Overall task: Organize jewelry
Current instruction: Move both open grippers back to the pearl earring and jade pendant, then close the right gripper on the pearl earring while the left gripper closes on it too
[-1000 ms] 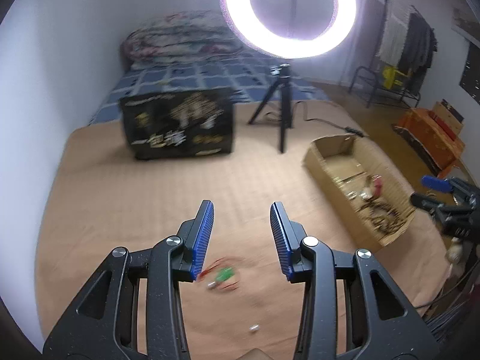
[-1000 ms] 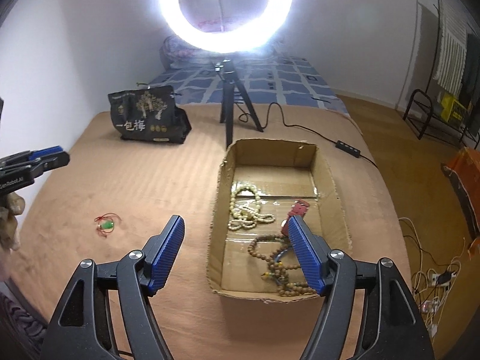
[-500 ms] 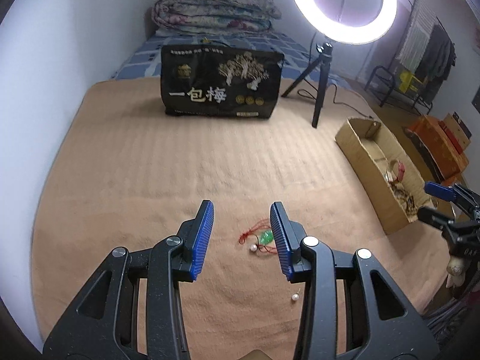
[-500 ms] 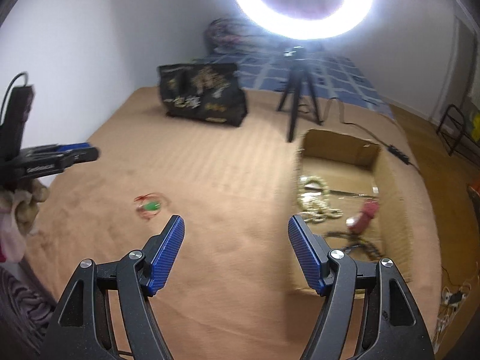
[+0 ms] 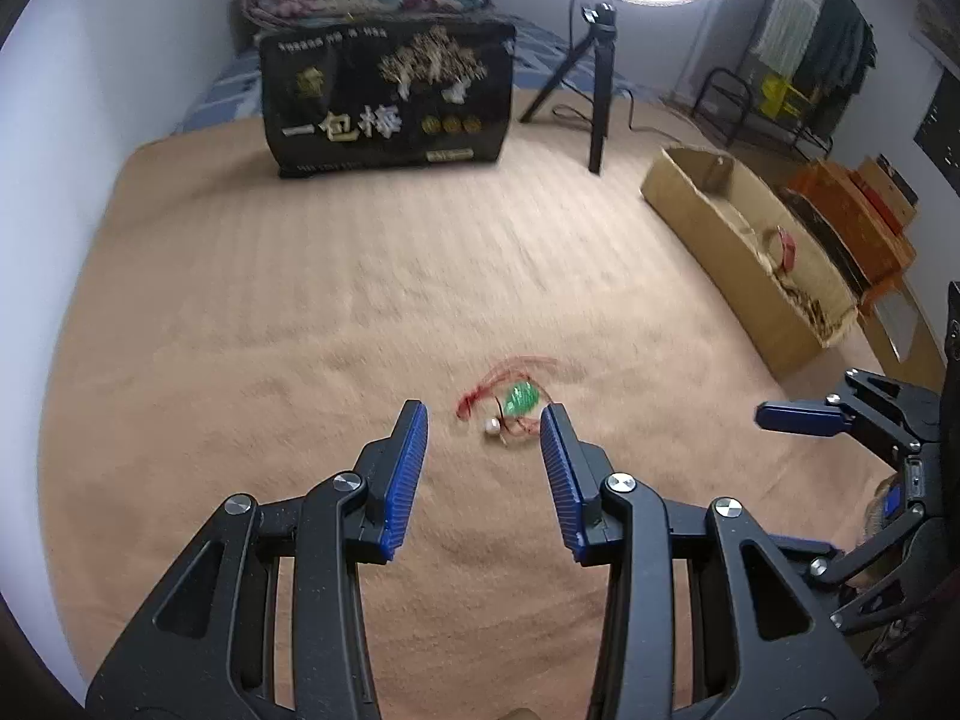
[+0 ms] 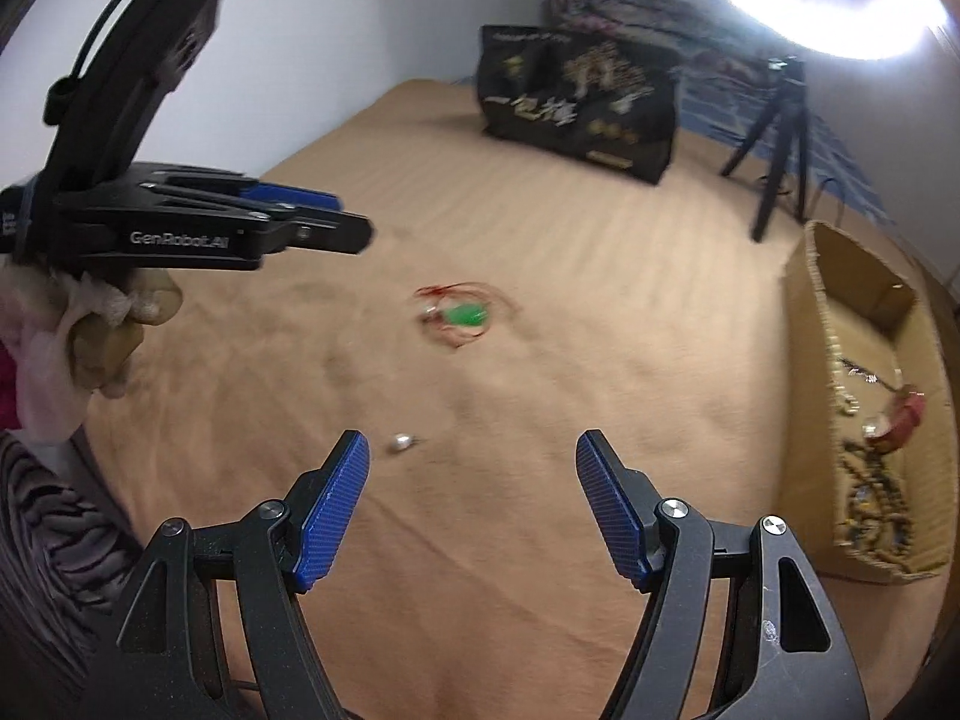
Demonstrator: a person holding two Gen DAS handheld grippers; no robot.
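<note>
A green pendant on a red cord [image 5: 517, 401] [image 6: 462, 315] lies on the tan blanket, with a small pearl [image 5: 492, 427] beside it. My left gripper [image 5: 485, 429] hovers just in front of it, jaws open and empty; the right wrist view shows the left gripper [image 6: 336, 216] from the side, held by a gloved hand. A second loose pearl bead [image 6: 401, 441] rests near the left fingertip of my right gripper [image 6: 474, 459], which is open wide with nothing in it. The cardboard box [image 5: 708, 222] [image 6: 807, 324] at the right holds bead strings and a red piece.
A black printed bag [image 5: 390, 99] [image 6: 579, 102] stands at the back of the blanket. A ring light on a small tripod [image 5: 597, 84] [image 6: 777, 138] stands beside it. Folded quilts lie behind, and a clothes rack [image 5: 792, 90] is at the far right.
Both grippers swung left and sank toward the blanket. The pendant now sits just past my left fingertips, and the box slid to the right edge of the right wrist view.
</note>
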